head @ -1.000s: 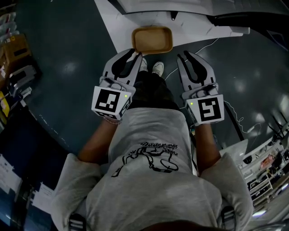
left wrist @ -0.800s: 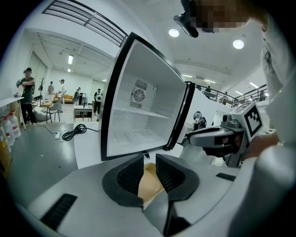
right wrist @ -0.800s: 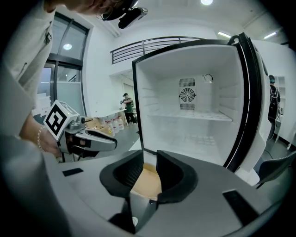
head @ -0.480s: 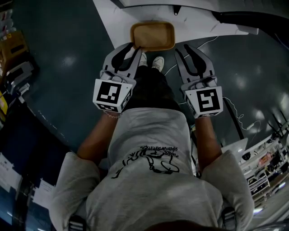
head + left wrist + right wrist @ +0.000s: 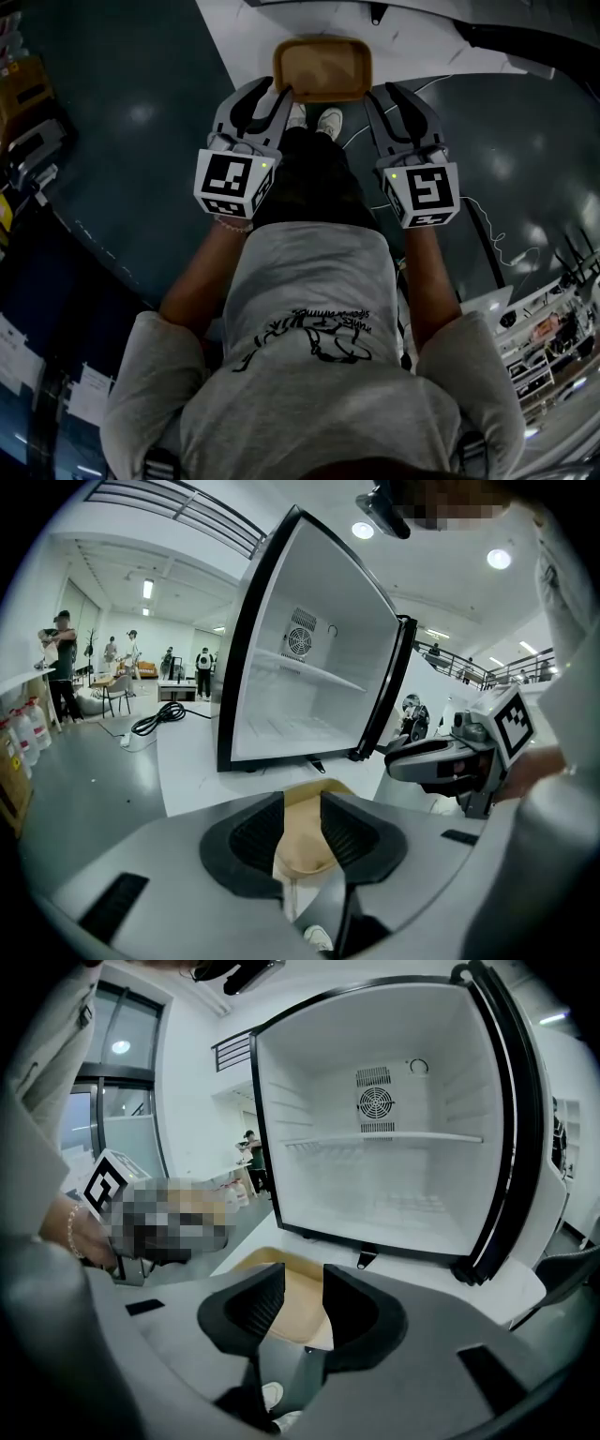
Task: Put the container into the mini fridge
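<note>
Two tools are out in front of me, one in each hand, both pointing forward and downward at the tan container (image 5: 322, 67). It lies flat and open side up on a white panel (image 5: 242, 45) spread over the dark floor (image 5: 122, 141), just past the toes of my white shoes (image 5: 328, 120).

My left tool (image 5: 270, 94) sits at the container's near left corner. Its jaws have just been opening and now stand apart. In the left gripper view the tan rim shows through the gap between the ribbed pads (image 5: 258, 829), but the pads do not press on it. Whether the tips touch the corner I cannot tell.

My right tool (image 5: 392, 94) is at the near right corner, just beside the container. Its jaws have also just been opening and stand apart. The tan tray fills the gap in the right gripper view, with nothing clamped.

Beyond the container, on the same white panel, the mini fridge (image 5: 394, 1194) stands with its door swung fully open. Its white interior is bare, with one shelf (image 5: 380, 1138) across the middle and a round fan grille (image 5: 374, 1102) on the back wall. A black cable (image 5: 155, 722) lies coiled on the floor off to the left.
</note>
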